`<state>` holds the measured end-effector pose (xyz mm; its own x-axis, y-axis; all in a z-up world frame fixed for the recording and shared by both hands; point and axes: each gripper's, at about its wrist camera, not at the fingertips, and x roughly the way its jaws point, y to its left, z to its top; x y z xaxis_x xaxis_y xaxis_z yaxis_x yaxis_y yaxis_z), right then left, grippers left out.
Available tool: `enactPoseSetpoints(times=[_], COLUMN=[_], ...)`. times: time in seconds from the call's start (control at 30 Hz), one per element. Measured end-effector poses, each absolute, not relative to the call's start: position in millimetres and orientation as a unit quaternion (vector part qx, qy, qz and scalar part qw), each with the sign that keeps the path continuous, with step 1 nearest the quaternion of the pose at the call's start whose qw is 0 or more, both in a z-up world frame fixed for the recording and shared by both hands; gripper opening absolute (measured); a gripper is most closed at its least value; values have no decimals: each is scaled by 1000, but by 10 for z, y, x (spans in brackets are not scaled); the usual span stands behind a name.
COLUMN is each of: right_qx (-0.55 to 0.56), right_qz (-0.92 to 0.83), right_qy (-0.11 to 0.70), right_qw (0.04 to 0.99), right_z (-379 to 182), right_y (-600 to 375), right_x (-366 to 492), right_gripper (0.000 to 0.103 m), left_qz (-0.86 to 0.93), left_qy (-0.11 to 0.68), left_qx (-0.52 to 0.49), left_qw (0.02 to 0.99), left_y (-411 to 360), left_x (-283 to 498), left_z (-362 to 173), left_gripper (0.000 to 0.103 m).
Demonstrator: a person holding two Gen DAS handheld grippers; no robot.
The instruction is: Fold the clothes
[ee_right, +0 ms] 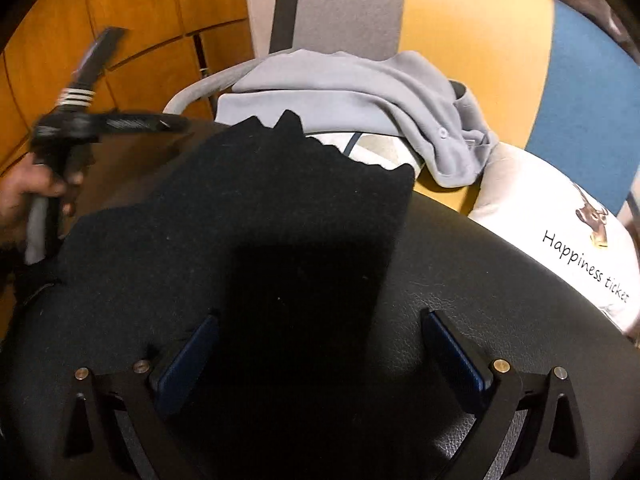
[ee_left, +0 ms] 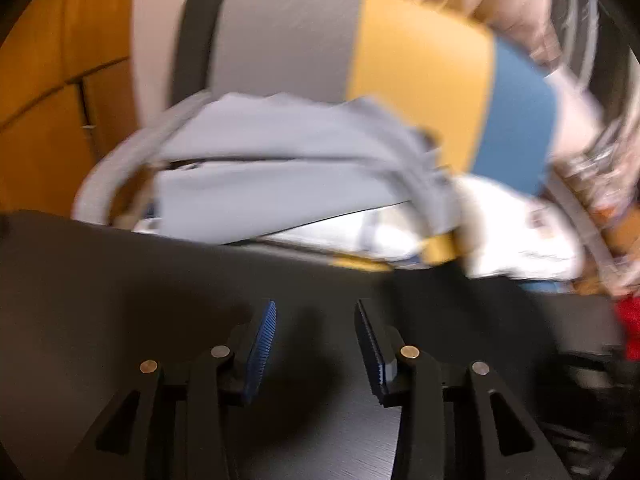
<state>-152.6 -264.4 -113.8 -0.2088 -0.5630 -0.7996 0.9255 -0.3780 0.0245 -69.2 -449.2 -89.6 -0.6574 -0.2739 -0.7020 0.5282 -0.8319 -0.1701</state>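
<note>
Two grippers I run stand open: left gripper [ee_left: 316,344] empty, right gripper [ee_right: 320,360] astride a black cloth [ee_right: 248,216], lengthwise away toward the grey shirt [ee_right: 340,92]. Cushion [ee_right: 560,240] beside reads "Happiness ticket".

**Cloth up front, shirt heap and cushion behind**

In the right wrist view a flat cloth [ee_right: 248,216] lies on the counter [ee_right: 480,280], reaching from between the right gripper [ee_right: 320,360] jaws to the far edge. Beyond that edge a crumpled shirt [ee_right: 344,92] sits on a pile, with a printed cushion [ee_right: 560,232] to its right. A panelled backrest [ee_right: 472,40] stands behind both; wooden cabinets [ee_right: 140,20] stand far left.
</note>
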Motion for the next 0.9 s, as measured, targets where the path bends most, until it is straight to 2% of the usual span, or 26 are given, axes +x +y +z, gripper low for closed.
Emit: enactPoseSetpoints(times=[0.23,0.3,0.33,0.47,0.67,0.8,0.9], right_qx=[371,373,376,378,373,390,432], right_qz=[-752,-761,-763,-788,-803,-836,-850], right_qy=[238,225,217,179,37,31,61], right_qw=[489,480,478,452,463,385,294], right_z=[-1162,-1131,-1119,-980,-606,-582,-666], right_y=[-2641,-2549,-2517,-2332,-1187,38,915], right_x=[-1538,-1562,-1584,-1563,-1253,-1071,-966], right_gripper=[103,103,103,103,103,103,103], left_qz=[-899,-898,-898,-896,-904,-909,-909], left_qy=[164,155,150,131,121,119,116], left_qx=[357,365,368,383,395,399,400], left_qw=[195,192,190,184,109,41,-10], left_y=[-4281,-4234,-4210,-4115,-3466,-2896,-2469], left_x=[-709,-729,-738,-776,-498,-221,-14], left_z=[-1009,-1062,-1088,-1193,-1162,-1090,-1036], left_gripper=[44,44,41,42,43,46,46])
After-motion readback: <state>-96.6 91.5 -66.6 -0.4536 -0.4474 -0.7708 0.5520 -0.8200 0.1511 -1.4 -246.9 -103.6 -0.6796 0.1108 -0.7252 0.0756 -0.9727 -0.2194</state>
